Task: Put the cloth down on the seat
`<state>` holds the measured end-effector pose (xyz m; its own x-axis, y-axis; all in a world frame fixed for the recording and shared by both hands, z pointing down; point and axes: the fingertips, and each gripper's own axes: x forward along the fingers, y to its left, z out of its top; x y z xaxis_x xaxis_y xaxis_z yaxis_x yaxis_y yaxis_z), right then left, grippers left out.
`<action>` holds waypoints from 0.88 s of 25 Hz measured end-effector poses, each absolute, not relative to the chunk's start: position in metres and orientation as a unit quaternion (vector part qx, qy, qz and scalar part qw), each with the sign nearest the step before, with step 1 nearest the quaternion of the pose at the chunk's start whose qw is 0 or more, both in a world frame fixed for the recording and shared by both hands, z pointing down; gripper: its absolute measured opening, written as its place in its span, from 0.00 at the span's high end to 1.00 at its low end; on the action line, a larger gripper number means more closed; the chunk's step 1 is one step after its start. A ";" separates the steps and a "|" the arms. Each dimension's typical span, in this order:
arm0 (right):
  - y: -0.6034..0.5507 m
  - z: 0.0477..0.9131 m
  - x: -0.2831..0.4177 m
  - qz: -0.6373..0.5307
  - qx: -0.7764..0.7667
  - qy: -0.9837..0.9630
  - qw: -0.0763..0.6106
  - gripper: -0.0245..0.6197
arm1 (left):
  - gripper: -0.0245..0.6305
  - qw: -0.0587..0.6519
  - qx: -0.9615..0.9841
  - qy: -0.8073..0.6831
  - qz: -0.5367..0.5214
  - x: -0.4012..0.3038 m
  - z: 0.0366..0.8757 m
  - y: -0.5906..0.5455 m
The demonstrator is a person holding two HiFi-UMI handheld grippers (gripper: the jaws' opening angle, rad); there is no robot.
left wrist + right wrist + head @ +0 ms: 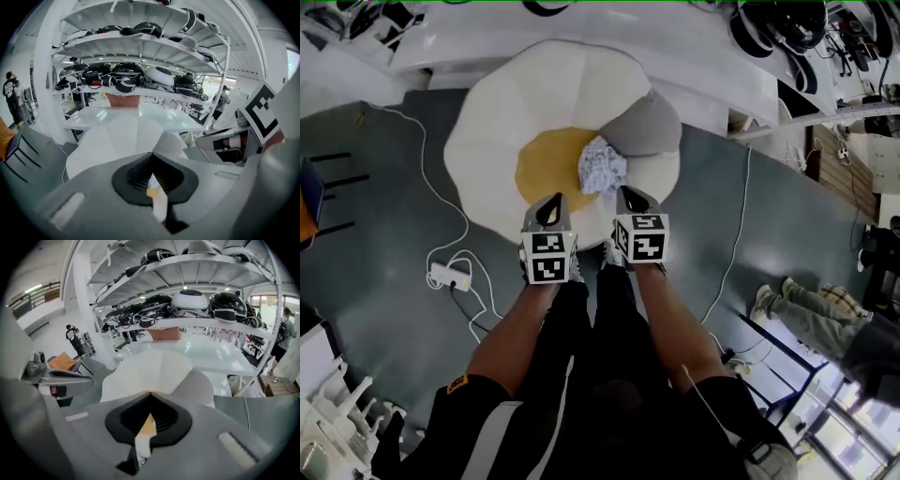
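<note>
Two closed, empty: left tongs (pixel 551 202), right tongs (pixel 631 195); cloth (pixel 602 167) crumpled on seat (pixel 542 171).

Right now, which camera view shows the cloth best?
The head view: the cloth lies crumpled on the yellow seat, beside the grey cushion. In the gripper views the shut left claw and right claw block the seat; the cloth cannot be made out.
</note>
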<state>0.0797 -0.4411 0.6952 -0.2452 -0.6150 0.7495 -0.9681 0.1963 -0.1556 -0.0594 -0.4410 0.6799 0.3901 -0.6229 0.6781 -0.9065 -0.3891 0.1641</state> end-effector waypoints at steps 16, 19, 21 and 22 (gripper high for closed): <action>-0.361 0.586 0.074 0.304 0.556 -0.739 0.227 0.96 | 0.96 0.209 0.849 -0.421 0.243 -0.033 0.570 -0.357; -0.342 0.569 0.077 0.293 0.548 -0.752 0.219 0.96 | 0.96 0.210 0.845 -0.436 0.228 -0.031 0.549 -0.342; -0.329 0.555 0.080 0.286 0.544 -0.759 0.214 0.96 | 0.96 0.209 0.842 -0.447 0.219 -0.029 0.536 -0.331; -0.322 0.549 0.082 0.283 0.543 -0.762 0.211 0.96 | 0.96 0.208 0.841 -0.451 0.215 -0.028 0.530 -0.325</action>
<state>0.0822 -0.3223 0.5485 -0.3213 -0.7082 0.6287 -0.9469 0.2499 -0.2024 -0.0277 -0.3253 0.5300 0.5006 -0.6689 0.5495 -0.8478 -0.5073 0.1547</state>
